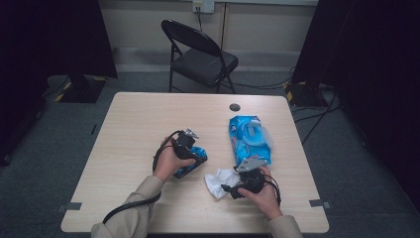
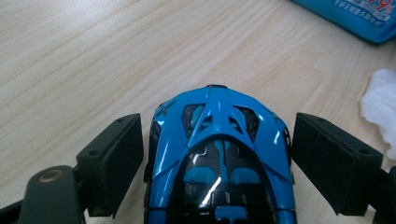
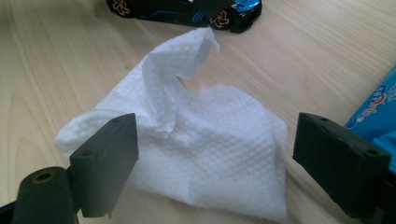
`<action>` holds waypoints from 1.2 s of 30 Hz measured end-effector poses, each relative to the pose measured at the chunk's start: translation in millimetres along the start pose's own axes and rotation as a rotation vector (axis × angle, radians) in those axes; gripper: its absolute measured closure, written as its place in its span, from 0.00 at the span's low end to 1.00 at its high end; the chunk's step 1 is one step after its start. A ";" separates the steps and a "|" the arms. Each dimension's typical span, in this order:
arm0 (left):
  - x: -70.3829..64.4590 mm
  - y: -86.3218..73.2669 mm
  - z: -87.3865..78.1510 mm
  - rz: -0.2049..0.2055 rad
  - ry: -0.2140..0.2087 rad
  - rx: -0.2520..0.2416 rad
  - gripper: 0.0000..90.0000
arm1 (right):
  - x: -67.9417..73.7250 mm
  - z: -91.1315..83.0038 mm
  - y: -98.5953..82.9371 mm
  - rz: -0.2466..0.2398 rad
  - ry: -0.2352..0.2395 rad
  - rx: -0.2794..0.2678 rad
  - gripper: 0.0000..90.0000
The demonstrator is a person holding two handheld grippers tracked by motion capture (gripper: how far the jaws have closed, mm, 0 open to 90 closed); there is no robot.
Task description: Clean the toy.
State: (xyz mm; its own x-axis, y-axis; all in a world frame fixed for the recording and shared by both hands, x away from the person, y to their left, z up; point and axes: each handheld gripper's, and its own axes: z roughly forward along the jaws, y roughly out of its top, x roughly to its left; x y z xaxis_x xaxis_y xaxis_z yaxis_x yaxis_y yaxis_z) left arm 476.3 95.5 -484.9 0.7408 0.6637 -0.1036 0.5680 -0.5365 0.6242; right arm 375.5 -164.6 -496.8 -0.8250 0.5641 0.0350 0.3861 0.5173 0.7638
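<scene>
While both forearms come in from the bottom edge of the high view, the right gripper [image 1: 229, 189] sits closest to the person, low on the right half of the table [image 1: 138, 119]. Its jaws are spread wide and point left at the wipe [image 1: 220, 180], a crumpled white sheet lying flat on the wood just beside the tips. In the right gripper view the wipe [image 3: 196, 140] lies between and a bit beyond the two black pads, one corner curled up, and neither pad seems to be touching it, so nothing's gripped there.

A bit further out, the left gripper [image 1: 195, 154] is over the car [image 1: 192, 163], a blue and black toy sitting left of the wipe and near it. In the left gripper view the car [image 2: 219, 154] is right between the jaws, nose pointing away, with a clear gap of bare table on each side, so this one's open too and just straddling it. The right gripper view catches the car [image 3: 182, 11] side-on beyond the wipe, with orange spoked wheels.

Further back on the right, the pack [image 1: 250, 140], a blue wet-wipe pouch, lies flat just beyond the right gripper. Past that there's a small dark round cap [image 1: 235, 107] set in the tabletop near the far edge. Behind the table stands a black folding chair [image 1: 200, 57] on grey carpet.
</scene>
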 end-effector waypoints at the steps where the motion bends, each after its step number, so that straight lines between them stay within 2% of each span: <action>1: 0.5 0.1 1.2 -0.007 0.006 -0.005 0.19 | 0.0 0.1 0.1 0.000 0.000 0.000 0.15; 13: -0.7 1.8 7.6 -0.006 0.006 0.026 0.20 | -1.1 -0.3 -0.2 0.007 0.005 -0.006 0.15; 14: -1.3 1.6 8.3 -0.005 0.006 0.011 0.21 | -1.3 -0.4 -0.2 0.009 0.007 -0.006 0.15; 19: -4.3 2.3 8.7 0.015 0.011 0.015 0.26 | -1.4 -0.4 -0.4 0.006 0.008 -0.004 0.15; 28: -5.8 2.4 7.2 0.008 0.034 0.019 0.27 | -1.7 -0.3 -0.9 0.004 0.008 -0.001 0.16; 33: -5.6 0.5 5.2 0.004 0.030 0.016 0.27 | -2.1 -0.3 -0.8 0.004 0.009 -0.001 0.16; 36: -4.8 0.1 -1.4 -0.004 0.027 -0.009 0.27 | -2.0 0.3 -1.0 0.003 0.008 0.000 0.16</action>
State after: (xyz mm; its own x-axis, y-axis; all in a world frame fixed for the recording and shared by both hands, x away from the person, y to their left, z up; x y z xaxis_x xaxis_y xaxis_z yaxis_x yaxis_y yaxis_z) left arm 472.3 92.9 -483.3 0.7286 0.6796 -0.0854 0.5676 -0.5293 0.6306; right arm 376.9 -166.1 -497.9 -0.8272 0.5603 0.0423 0.3886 0.5161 0.7633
